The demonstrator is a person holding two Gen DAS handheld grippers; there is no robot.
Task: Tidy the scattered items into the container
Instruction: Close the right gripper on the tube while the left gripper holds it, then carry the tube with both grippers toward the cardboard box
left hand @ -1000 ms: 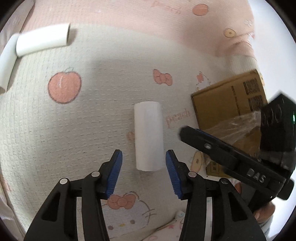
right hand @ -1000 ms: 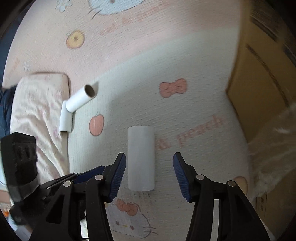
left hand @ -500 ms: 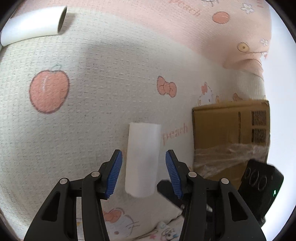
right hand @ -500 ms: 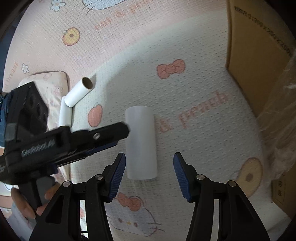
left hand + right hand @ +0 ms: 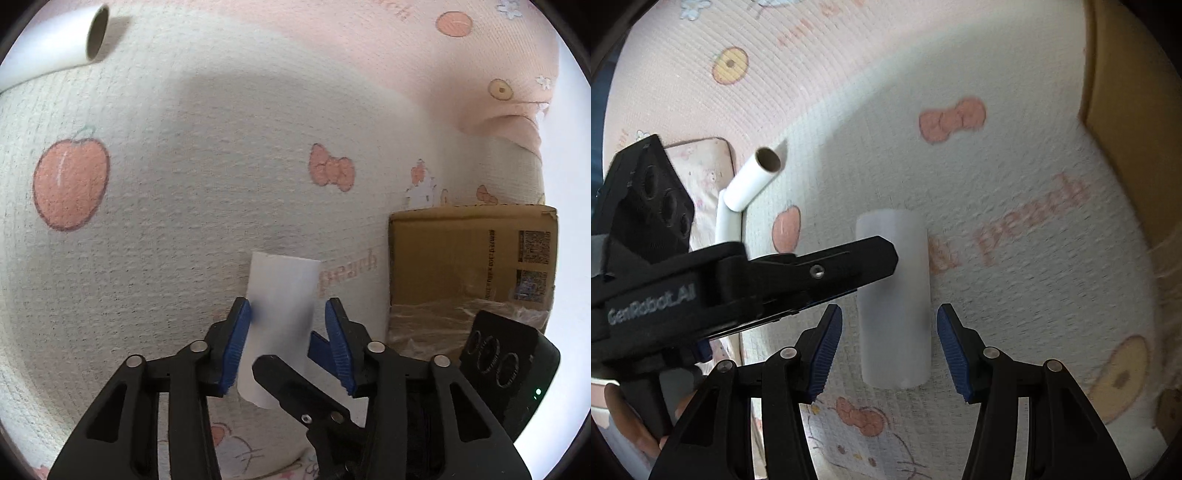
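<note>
Jaws: left gripper (image 5: 286, 328) closing around white tube (image 5: 282, 295) | right gripper (image 5: 889, 345) apart

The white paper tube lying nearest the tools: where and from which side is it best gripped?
Probably across the middle of the white paper tube, from above: it lies flat on the mat, its curved sides free for one finger each.

Left hand-held gripper (image 5: 286, 345) (jaws closing) now straddles the roll (image 5: 282, 295).
</note>
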